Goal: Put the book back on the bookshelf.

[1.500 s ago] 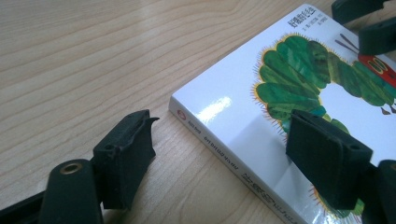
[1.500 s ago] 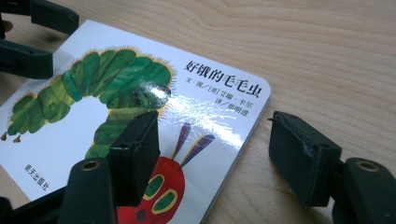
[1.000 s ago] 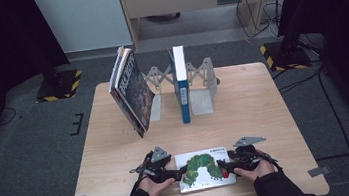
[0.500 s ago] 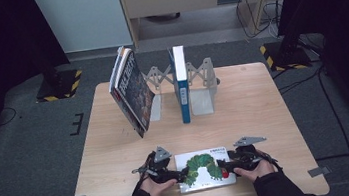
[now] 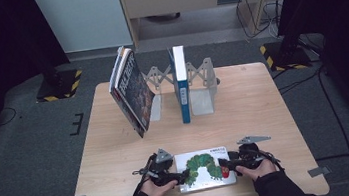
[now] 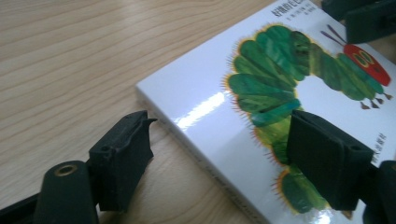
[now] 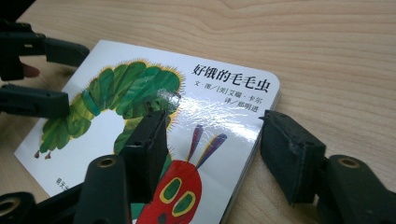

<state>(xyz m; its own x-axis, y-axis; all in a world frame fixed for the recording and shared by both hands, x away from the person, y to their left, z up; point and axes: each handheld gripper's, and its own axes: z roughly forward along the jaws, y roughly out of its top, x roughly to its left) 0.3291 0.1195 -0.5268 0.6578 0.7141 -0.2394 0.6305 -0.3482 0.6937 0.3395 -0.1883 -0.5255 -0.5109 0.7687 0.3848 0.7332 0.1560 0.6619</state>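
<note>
Nothing has shifted except that both tongs' jaws have been closing slightly. From above, the caterpillar book [image 5: 204, 169] is lying flat at the desk's [image 5: 118, 150] near edge between my left tongs [image 5: 181, 177] and right tongs [image 5: 224, 165]. In the left gripper view, the left tongs [image 6: 219, 135] are straddling its edge, jaws apart. In the right gripper view, the right tongs [image 7: 212, 140] are likewise gaping around its corner.

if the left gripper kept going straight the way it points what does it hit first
Probably the white caterpillar board book: the left gripper straddles its edge with open jaws, so the spine likely meets the gripper's throat first.
</note>
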